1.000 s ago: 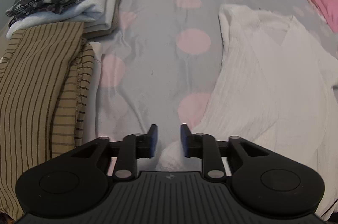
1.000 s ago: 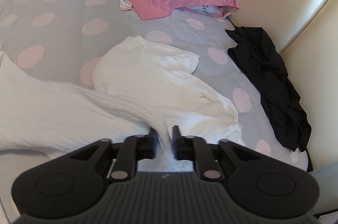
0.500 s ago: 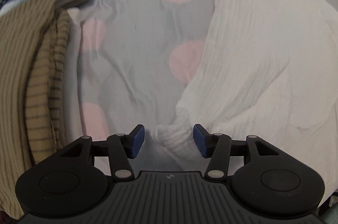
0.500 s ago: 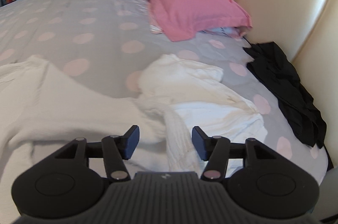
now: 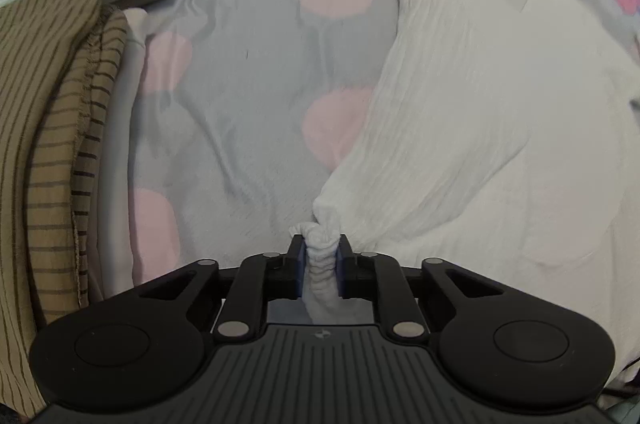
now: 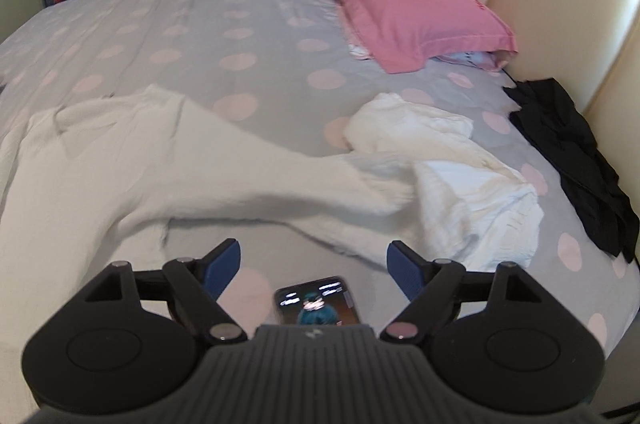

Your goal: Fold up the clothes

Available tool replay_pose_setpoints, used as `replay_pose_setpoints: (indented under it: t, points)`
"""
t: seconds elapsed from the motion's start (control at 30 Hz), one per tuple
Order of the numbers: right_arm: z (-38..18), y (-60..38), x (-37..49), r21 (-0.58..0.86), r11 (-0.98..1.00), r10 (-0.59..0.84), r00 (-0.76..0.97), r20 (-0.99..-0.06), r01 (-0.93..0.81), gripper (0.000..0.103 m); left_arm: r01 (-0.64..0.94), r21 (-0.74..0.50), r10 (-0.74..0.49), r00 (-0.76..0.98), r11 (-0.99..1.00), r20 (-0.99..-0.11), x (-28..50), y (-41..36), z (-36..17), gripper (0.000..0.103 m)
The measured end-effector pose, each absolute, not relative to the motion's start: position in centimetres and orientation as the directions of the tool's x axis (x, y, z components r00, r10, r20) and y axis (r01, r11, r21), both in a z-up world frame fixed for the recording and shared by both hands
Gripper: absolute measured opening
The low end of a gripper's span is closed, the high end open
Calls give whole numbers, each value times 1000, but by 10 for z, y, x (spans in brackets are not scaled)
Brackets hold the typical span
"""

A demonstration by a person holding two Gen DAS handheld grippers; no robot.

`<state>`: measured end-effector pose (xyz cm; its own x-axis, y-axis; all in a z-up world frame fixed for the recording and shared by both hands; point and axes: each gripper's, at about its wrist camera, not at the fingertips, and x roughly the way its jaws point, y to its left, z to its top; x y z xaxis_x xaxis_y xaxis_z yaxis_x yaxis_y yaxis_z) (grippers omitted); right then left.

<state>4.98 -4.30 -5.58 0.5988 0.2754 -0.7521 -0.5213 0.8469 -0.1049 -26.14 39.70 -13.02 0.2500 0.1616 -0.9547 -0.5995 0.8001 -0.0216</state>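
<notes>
While the white garment [image 5: 472, 128] lies spread on the dotted bedsheet [image 5: 248, 96], right of the folded stack [image 5: 52, 112], left gripper [image 5: 319, 262] is closing, pads pinching a bunched corner. Right gripper [image 6: 316, 264] is opening, nothing btwn pads. Step: securing corners. Next, imo: right needs 2nd corner before folding.

On my bed [image 6: 168, 36], the spread garment [image 5: 472, 128] lies right of the folded stack [image 5: 44, 96]; behind it a pillow [image 6: 404, 8], a phone [image 6: 318, 302] before it, beneath my right gripper [image 6: 316, 264].
</notes>
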Motion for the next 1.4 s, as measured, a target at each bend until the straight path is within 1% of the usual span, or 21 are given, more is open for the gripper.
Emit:
replay_pose_setpoints:
  t: [0.1,0.2,0.27,0.5,0.73,0.83,0.97,1.13,1.23,1.3,1.4]
  points:
    - [-59,-36,41,-103,828,289,578,-763,-551,83,-621,-56,176,305,782,-936,-268,398,-114,11]
    - [-60,-30,36,-140,798,292,579,-762,-586,83,-643,-91,204,370,761,-906,-275,403,-94,10]
    - [-60,-30,37,-161,798,278,592,-757,-581,83,-655,-116,224,412,747,-883,-280,406,-81,10]
    - [-66,-34,42,-133,822,256,569,-782,-553,83,-717,-168,314,487,677,-815,-296,431,-45,10]
    - [-71,-27,42,-148,807,249,556,-793,-572,83,-802,-184,438,484,568,-757,-321,473,-20,9]
    - [-75,-22,43,-159,798,241,548,-801,-582,83,-823,-105,511,441,559,-738,-320,491,-17,9]
    - [-82,-18,42,-171,781,234,536,-811,-600,83,-870,-101,559,394,482,-729,-329,521,-18,9]
    - [-88,-9,36,-132,751,281,494,-823,-647,83,-902,-106,586,357,418,-728,-338,539,-23,10]
    - [-91,0,30,-114,722,314,469,-825,-682,83,-890,-89,574,362,448,-735,-333,533,-26,15]
    - [-92,5,27,-109,707,328,461,-825,-698,83,-877,-55,585,363,477,-726,-327,524,-26,26]
    - [-93,12,26,-96,687,348,443,-826,-721,83,-847,-6,595,379,532,-709,-315,509,-24,30]
